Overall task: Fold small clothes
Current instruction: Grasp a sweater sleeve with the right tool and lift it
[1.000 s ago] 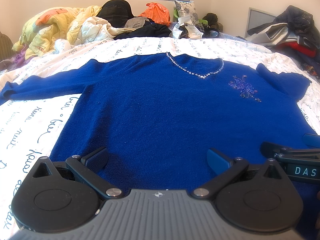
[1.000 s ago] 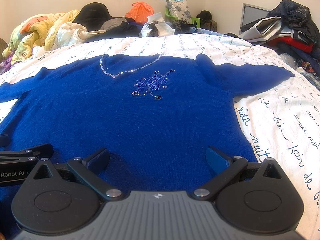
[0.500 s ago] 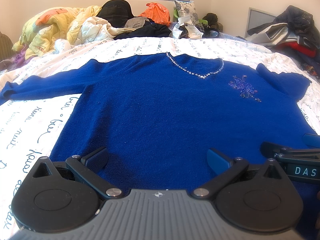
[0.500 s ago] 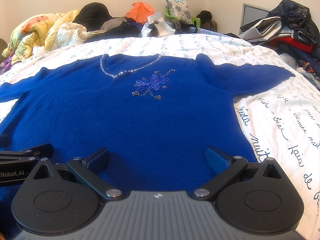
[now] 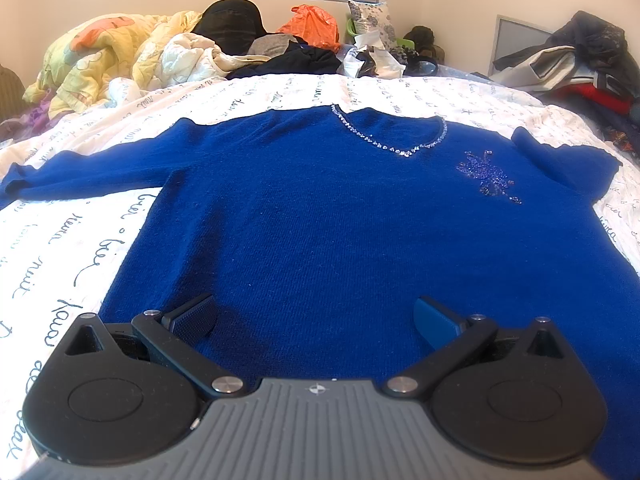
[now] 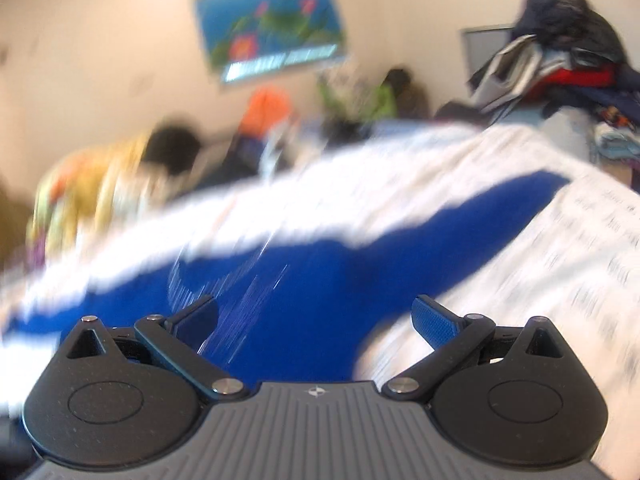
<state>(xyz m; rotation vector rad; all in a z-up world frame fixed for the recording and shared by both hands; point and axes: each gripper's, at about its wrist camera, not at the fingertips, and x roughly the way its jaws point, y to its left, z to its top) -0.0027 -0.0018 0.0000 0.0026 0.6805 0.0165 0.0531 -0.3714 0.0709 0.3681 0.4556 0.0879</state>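
A royal-blue knit sweater point(image 5: 328, 224) lies flat, front up, on the bed, with a rhinestone V-neckline point(image 5: 394, 146) and a beaded flower point(image 5: 486, 174). Its sleeves spread to both sides. My left gripper point(image 5: 316, 314) is open, low over the sweater's hem, with nothing between its fingers. In the blurred right wrist view the right gripper point(image 6: 316, 314) is also open, tilted, above the sweater point(image 6: 312, 276) near its right sleeve point(image 6: 508, 204).
The bed has a white sheet with dark script point(image 5: 60, 248). A heap of quilts, clothes and bags point(image 5: 168, 48) lines the far edge. Another pile of clothes point(image 5: 592, 68) stands at the right, also in the right wrist view point(image 6: 568, 72).
The right gripper has swung fast up and rightward, tilting; its view is now motion-blurred and it has left the left wrist view. The left gripper has not moved.
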